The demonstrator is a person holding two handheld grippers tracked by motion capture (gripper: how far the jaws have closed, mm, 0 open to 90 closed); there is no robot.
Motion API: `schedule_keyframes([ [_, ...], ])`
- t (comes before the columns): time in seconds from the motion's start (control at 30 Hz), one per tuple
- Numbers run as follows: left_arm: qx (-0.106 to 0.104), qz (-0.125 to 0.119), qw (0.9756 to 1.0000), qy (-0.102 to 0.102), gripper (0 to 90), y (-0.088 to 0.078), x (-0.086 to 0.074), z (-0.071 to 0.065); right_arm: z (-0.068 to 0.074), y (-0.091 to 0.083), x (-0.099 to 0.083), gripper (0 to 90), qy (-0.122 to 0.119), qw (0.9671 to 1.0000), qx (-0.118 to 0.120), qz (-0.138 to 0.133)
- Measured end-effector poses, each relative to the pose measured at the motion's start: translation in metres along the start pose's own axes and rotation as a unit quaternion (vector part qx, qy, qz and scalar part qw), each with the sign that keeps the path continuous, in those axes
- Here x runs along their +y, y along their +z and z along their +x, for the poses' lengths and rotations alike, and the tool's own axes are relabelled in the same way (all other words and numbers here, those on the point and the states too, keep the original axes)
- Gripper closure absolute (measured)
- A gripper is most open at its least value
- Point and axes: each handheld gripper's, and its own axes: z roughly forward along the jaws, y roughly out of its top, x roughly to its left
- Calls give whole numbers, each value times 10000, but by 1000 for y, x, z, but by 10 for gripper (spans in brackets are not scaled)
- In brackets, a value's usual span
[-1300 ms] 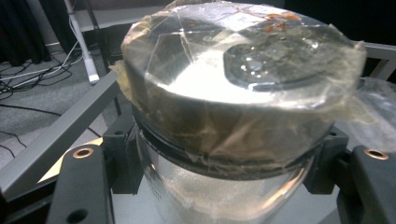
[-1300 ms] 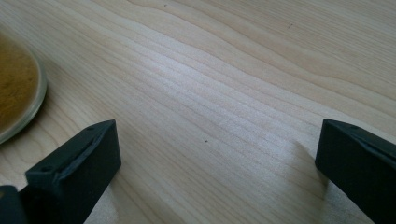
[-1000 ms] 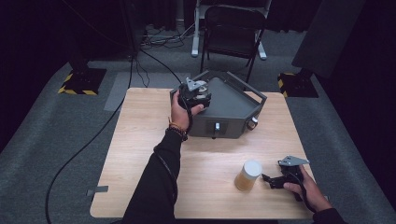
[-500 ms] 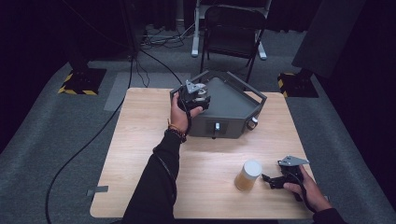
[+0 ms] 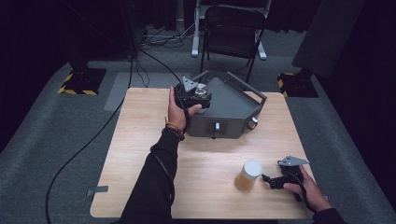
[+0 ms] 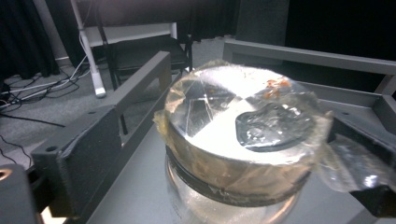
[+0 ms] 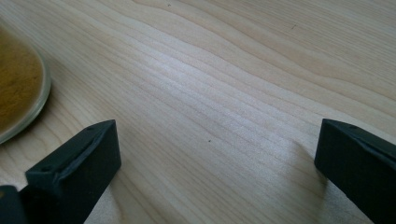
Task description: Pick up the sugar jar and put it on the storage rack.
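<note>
- Opening just now, our left hand-held gripper (image 5: pixel 201 95) spreads its jaws around the clear lidded jar (image 6: pixel 238 140) on the grey machine (image 5: pixel 233 112).
- Our right hand-held gripper (image 5: pixel 270 179) rests spread on the bench (image 5: pixel 140 140), beside the powder jar (image 5: pixel 247 175).

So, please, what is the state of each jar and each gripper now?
Clear jar: upright on grey machine, film-wrapped lid on.
Left gripper: open, jaws just opened, that jar between them.
Right gripper: open, nothing between jaws.
Powder jar: upright, white lid on.
</note>
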Motion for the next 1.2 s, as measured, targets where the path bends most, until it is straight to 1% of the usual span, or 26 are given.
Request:
schedule_keyframes([
  [0.03, 0, 0, 10000, 0, 9, 0, 0, 0, 0, 0, 0, 2, 0, 10000, 0, 0],
  [0.07, -27, 11, 10000, 50, 0, -3, 0, 1, 0, 0, 0, 2, -10, 10000, -4, 3],
  [0.17, -41, -29, 9999, 117, 0, -9, -1, 0, 0, 0, 0, 2, -1, 10000, -3, 0],
  [0.23, -67, -24, 9997, 222, 0, -13, -2, 0, 0, 0, 0, 2, -6, 10000, -7, 3],
  [0.37, -149, -68, 9995, 277, 0, -21, -7, 1, 0, 0, 0, 2, 5, 10000, -5, 1],
  [0.43, -163, -95, 9990, 398, 0, -25, -10, 0, 0, 0, 0, 2, -5, 10000, -6, 4],
  [0.53, -110, -104, 9980, 619, 0, -28, -13, -5, 0, 0, 0, 2, 5, 10000, -4, 1],
  [0.67, -152, -127, 9971, 734, 0, -32, -15, -9, 0, 0, 0, 1, 6, 10000, 0, 3],
  [0.8, -178, -103, 9951, 972, 0, -36, -17, -14, 0, 0, 0, 0, 6, 10000, 2, 3],
  [0.97, -162, -98, 9933, 1139, 0, -43, -21, -19, 0, 0, 0, 0, 7, 10000, 8, 5],
  [1.1, -133, -48, 9920, 1252, 0, -46, -27, -22, 0, 0, 0, 0, 0, 10000, 8, 7],
  [1.17, -125, 19, 9910, 1332, 1, -48, -29, -24, 0, 0, 0, 0, 4, 10000, 8, 5],
  [1.2, -105, 45, 9900, 1406, 1, -49, -31, -26, 0, 0, 0, 0, 7, 10000, 8, 5],
])
